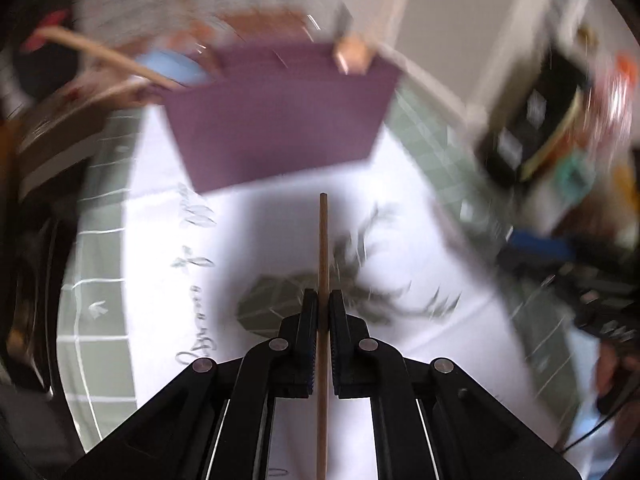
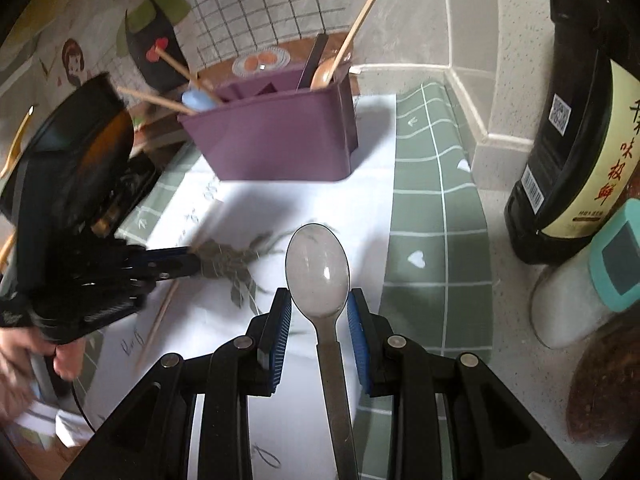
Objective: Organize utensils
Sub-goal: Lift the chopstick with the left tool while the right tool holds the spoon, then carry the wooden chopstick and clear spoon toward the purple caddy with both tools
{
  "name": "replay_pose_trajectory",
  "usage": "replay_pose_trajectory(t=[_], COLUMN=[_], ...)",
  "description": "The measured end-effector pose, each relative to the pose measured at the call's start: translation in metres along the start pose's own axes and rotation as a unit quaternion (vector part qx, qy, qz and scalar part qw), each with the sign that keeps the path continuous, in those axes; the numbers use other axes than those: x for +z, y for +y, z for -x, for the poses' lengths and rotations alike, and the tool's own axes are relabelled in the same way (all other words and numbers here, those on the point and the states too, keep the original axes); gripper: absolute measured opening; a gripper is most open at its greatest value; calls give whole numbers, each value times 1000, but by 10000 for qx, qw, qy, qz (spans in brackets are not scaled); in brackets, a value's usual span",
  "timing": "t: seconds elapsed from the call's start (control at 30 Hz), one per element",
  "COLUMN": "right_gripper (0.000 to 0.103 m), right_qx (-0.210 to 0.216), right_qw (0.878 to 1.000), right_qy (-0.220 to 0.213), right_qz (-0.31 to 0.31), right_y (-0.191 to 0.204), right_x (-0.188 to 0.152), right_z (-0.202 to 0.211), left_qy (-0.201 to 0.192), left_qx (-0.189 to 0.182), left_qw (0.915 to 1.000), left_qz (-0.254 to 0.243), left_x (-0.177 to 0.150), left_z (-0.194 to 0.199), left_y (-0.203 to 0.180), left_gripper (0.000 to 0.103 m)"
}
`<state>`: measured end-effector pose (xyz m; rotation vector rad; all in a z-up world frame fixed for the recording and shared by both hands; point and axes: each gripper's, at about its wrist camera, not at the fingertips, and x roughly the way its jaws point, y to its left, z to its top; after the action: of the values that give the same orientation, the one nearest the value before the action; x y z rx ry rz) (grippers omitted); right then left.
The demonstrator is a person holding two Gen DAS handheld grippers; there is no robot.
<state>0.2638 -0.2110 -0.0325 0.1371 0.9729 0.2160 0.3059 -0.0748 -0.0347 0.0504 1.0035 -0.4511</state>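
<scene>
While the left tongs [image 1: 323,304] are clamping shut on a wooden chopstick [image 1: 323,240], the stick is running straight forward between the two jaws, its tip pointing toward the purple holder [image 1: 280,120]. That view is blurred, so detail around the holder is poor. The holder is standing on a white sheet of paper [image 1: 168,184] printed with a dark crab drawing, and the paper is lying over a green checked mat [image 2: 432,208] on the bench [image 2: 504,280].

The right tongs [image 2: 318,308] are sitting apart with a metal spoon [image 2: 317,270] between the blue pads [image 2: 357,344]; the bowl is lying just ahead of the fingertips, nearer the holder, and the handle is running back between the jaws. Whether the pads are pressing the spoon I cannot tell, as a gap is showing on both sides of the handle.

Inside the holder, in the right wrist view, several chopsticks [image 2: 168,100] are leaning out of the left end beside a light blue utensil [image 2: 198,100], while a wooden spoon [image 2: 324,74], a dark utensil and another chopstick are standing at the right end.

To the right of the holder, well apart, a dark sauce bottle [image 2: 572,128] is standing near a white jar with a teal lid [image 2: 580,280].
</scene>
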Motion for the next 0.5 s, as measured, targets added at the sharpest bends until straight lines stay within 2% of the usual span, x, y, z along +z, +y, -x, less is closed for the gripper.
replay_pose_trajectory(t=[0.07,0.17,0.37,0.47,0.5], right_gripper=[26,26,26,25,12], right_qx=[50,139,285,292,306], right_qw=[9999,9996,9983,9964,9954], right_qy=[-88,-214,-434,-696,-791], right_qz=[14,128,257,383,449], right_y=[6,18,38,51,56], right_x=[6,14,27,34,38], right_z=[3,4,11,24,29], left_qy=[-321,-558,-952,-1244,-1354], left_qx=[-122,-38,-88,-127,-188], left_qw=[9992,9984,9948,9914,9898], left_qz=[202,124,337,375,410], left_x=[1,-1,2,12,16], left_z=[16,31,68,97,106], left_y=[14,13,49,58,62], left_gripper=[6,6,6,6,6])
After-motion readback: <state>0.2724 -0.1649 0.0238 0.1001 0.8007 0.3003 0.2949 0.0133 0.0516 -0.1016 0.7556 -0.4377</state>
